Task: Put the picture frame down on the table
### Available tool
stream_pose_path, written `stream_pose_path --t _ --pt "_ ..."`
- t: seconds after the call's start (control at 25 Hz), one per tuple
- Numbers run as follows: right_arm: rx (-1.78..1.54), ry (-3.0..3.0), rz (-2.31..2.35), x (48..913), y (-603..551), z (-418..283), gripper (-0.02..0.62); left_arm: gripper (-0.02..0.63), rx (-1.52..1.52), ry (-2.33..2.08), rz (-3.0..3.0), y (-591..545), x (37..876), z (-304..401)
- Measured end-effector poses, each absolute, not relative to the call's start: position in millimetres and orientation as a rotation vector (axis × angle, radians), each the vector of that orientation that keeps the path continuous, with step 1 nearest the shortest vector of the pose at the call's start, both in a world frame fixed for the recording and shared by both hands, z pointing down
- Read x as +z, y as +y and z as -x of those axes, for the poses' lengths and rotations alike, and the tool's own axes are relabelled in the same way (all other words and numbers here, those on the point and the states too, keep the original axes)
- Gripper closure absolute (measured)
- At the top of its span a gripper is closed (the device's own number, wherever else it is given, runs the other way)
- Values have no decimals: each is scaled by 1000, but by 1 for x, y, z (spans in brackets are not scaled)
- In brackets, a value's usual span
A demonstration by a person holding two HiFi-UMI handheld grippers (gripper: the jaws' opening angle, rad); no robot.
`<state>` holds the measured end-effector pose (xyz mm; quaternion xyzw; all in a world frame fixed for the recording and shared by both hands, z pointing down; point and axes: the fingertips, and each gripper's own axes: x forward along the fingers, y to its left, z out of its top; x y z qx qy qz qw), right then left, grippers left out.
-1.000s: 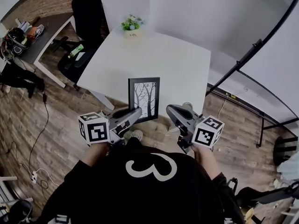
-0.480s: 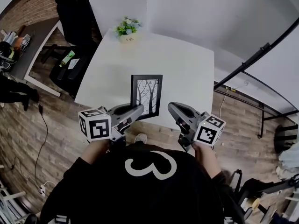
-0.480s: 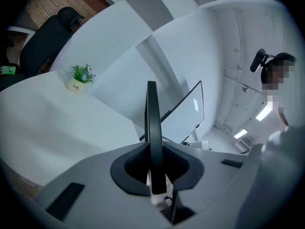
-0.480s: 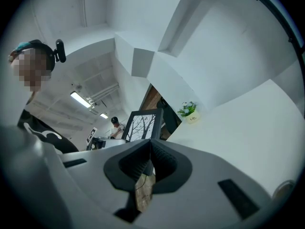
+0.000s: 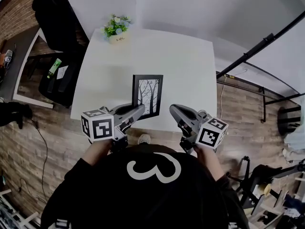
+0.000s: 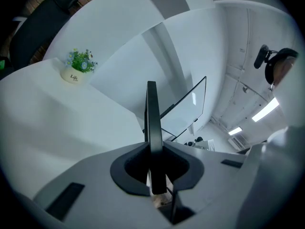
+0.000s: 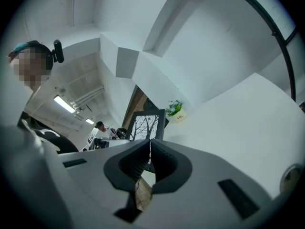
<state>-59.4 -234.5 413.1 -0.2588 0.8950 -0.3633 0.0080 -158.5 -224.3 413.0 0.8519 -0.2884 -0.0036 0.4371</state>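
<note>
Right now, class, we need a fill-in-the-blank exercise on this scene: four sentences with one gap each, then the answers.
1. The picture frame is clamped edge-on in the ___ gripper.
2. The right gripper has its jaws together and holds ___.
3. The print inside the frame shows bare ___.
4. At the far corner of the white table stands a small pot of ___.

Missing words: left; nothing; trees; flowers.

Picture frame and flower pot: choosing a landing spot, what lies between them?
Only bare white table separates the picture frame from the flower pot, seen in the head view.
</note>
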Motion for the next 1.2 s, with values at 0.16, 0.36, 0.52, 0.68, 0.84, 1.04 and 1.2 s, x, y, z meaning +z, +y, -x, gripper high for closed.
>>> stream_pose_path --t 0.16,0.36,0.52,0.68,0.84,1.04,1.2 --pt "-1172 2759 878 428 -241 59 572 549 48 -728 -2098 -244 438 171" --pt "-1228 2707 945 449 -244 49 572 549 104 -723 -2064 -258 466 173" --pt "-1259 2641 990 458 -248 42 572 550 130 -698 -2058 -265 480 167" --pt "-1266 2634 1028 466 -250 38 572 550 165 -673 -2039 -271 494 162" --pt "-1302 2611 1053 473 -247 33 572 549 178 -647 -2009 -276 503 157" --pt "-1333 2551 1074 474 -251 27 572 549 206 -652 -1979 -287 516 158" --pt "-1340 2547 1084 479 -258 27 572 549 212 -653 -1947 -292 527 158"
